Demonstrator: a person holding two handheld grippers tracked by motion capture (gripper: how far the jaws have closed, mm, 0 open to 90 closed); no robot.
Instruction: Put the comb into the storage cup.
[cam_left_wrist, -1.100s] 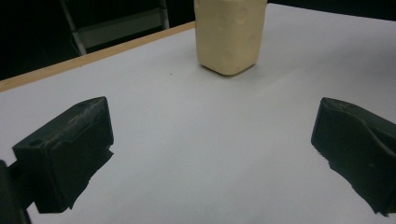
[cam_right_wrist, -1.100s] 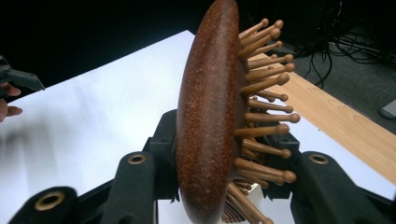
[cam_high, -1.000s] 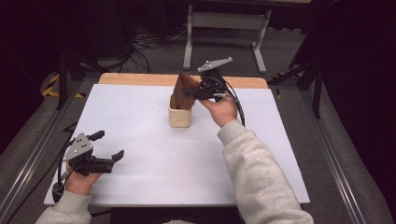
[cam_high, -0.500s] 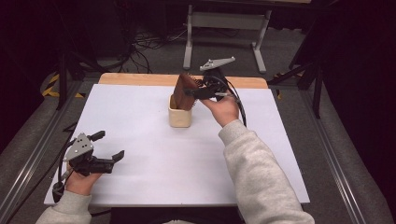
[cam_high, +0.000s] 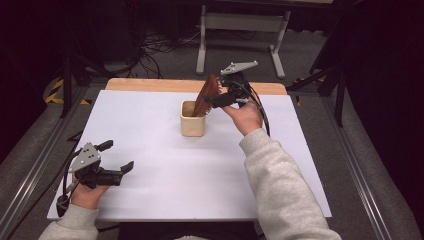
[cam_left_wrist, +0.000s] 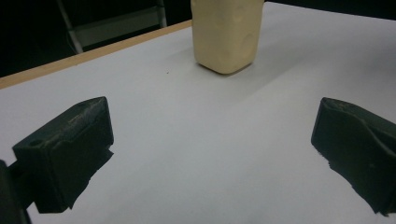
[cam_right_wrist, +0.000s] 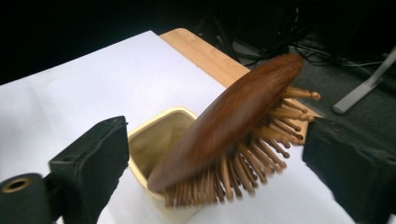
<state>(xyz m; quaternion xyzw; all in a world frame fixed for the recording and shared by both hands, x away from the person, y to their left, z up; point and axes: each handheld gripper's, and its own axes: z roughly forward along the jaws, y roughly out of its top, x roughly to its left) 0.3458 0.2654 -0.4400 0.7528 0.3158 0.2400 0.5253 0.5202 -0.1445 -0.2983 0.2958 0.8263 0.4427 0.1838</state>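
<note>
The right gripper (cam_high: 216, 99) is positioned at the far side of the table (cam_high: 150, 125), and its jaws have just been opening, with the head of the wooden hairbrush (cam_high: 206, 95) next to them; contact cannot be confirmed at this distance. The hairbrush leans tilted in the cream cup (cam_high: 192, 119), directly beside and below that gripper. The left gripper (cam_high: 117, 156) rests near the front left edge, jaws apart, well away from the cup.
</note>
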